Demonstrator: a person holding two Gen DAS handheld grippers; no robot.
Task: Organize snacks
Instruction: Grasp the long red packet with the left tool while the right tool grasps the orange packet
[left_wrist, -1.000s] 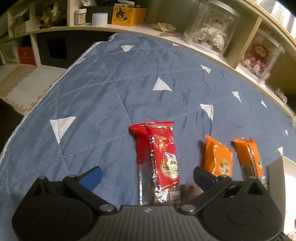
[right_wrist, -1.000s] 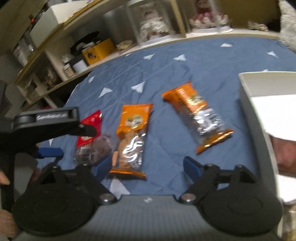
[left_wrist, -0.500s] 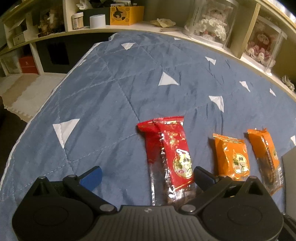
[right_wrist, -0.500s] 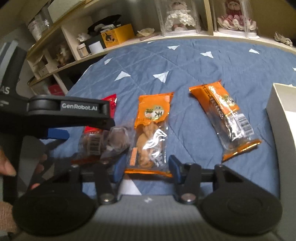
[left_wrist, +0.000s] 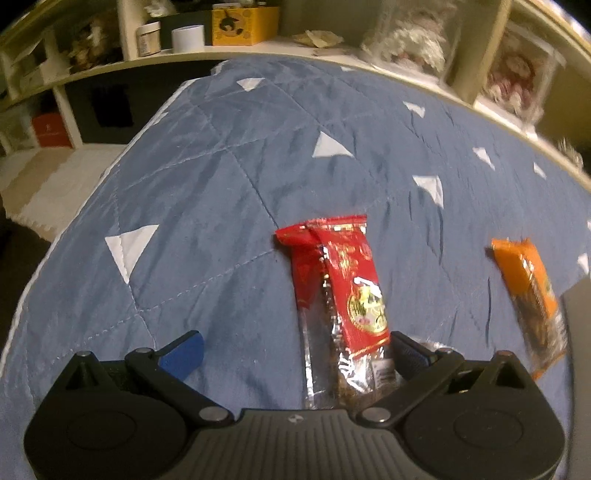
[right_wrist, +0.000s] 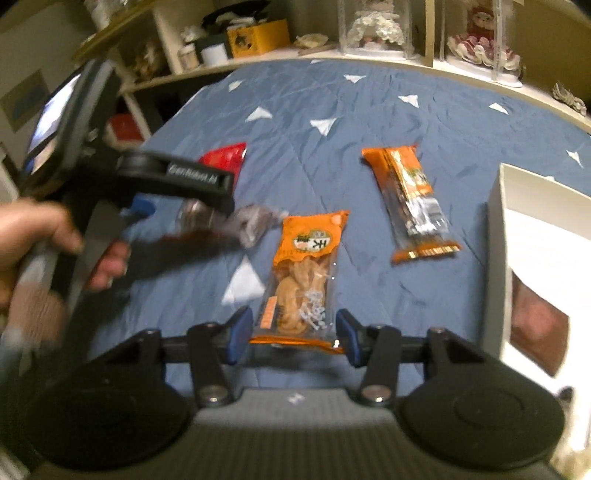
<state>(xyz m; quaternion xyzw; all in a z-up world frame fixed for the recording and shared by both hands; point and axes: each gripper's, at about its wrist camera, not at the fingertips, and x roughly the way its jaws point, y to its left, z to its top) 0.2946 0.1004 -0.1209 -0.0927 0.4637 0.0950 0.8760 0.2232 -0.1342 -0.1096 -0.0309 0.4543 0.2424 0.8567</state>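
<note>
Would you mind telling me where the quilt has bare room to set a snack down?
The far quilt toward the shelf is bare, as is the stretch left of the red packet. The near strip is crowded: both grippers, two orange packets, and the white box at right.

red snack's near end hidden; hand blurred

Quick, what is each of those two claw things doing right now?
Left gripper: open, red snack packet lying between its fingers, not gripped.
Right gripper: closed on the orange snack packet.
</note>
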